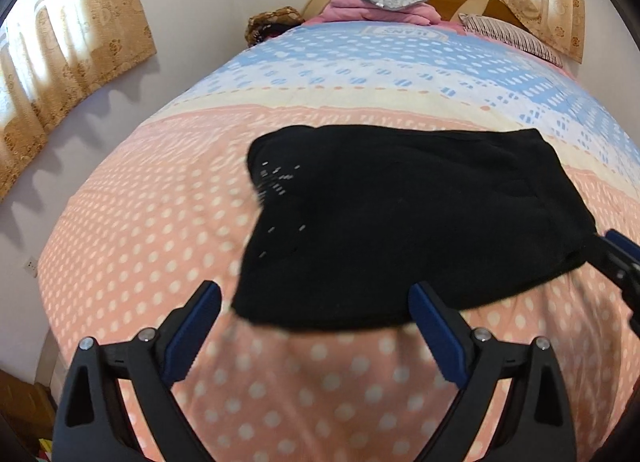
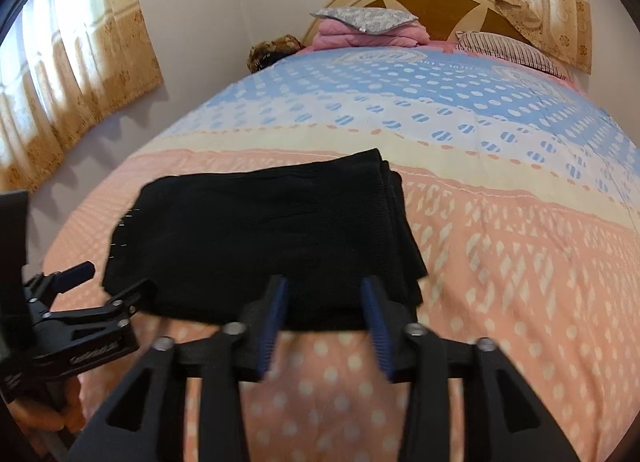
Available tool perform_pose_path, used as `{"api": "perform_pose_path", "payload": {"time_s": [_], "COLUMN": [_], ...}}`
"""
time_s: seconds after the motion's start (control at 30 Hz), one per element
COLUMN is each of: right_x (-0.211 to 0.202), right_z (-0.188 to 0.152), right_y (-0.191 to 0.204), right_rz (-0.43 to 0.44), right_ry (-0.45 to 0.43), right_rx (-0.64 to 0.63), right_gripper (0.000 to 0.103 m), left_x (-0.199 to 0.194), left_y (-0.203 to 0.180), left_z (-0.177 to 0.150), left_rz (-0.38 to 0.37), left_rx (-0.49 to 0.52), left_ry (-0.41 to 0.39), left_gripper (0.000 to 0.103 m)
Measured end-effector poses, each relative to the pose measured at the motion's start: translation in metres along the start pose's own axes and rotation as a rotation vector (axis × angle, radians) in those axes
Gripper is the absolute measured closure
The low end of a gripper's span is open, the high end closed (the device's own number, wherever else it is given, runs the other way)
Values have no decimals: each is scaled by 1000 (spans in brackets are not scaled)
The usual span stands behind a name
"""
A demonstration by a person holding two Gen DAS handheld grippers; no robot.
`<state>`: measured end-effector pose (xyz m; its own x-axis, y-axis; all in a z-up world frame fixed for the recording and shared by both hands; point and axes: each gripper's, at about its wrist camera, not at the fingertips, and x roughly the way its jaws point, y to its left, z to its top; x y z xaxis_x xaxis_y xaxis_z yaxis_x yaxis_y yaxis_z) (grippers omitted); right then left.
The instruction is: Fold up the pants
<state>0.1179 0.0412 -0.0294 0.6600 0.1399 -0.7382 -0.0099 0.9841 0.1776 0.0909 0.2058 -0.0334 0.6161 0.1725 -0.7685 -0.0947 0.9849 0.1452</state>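
Black pants lie folded on a big spotty bed.

The bed (image 1: 160, 222) has a pink, cream and blue cover with white dots, and writing near the top is too blurry to read. The pants (image 1: 400, 222) sit in a thick pile near the front edge. The left claw (image 1: 314, 326) is wide open at the pile's near edge and holds nothing. The right claw (image 2: 325, 316) is part open, its blue pads either side of the near edge of the pants, not squeezing them.

Folded pants (image 2: 264, 238) on bedspread (image 2: 500, 246), pillows (image 2: 364, 18) seemingly far behind.
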Motion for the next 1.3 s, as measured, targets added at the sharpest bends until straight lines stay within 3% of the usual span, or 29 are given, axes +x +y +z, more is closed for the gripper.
{"api": "perform_pose_path", "payload": {"time_s": [0.07,0.27,0.47,0.73,1.3], "right_x": [-15,-42,-74,-122,-163], "right_z": [-6,-20,-29,-31,-36], "right_y": [-2,-2,2,12,27], "right_rz": [16,56,34,-3,-5], "right_ry": [-24,-18,-52,-175,-289], "right_rx": [27,95,99,72,43], "right_gripper": [45,45,45,45,44], "left_x": [-9,-37,-66,-96,-126], "left_y": [3,3,-4,-8,-6], "left_z": [-5,-15,-23,-26,-33], "left_rz": [7,-10,-24,-7,-41], "left_rx": [-8,-18,-12,8,-36], "left_ry": [-7,-25,-85,-145,-191], "left_gripper": [6,5,0,0,0]}}
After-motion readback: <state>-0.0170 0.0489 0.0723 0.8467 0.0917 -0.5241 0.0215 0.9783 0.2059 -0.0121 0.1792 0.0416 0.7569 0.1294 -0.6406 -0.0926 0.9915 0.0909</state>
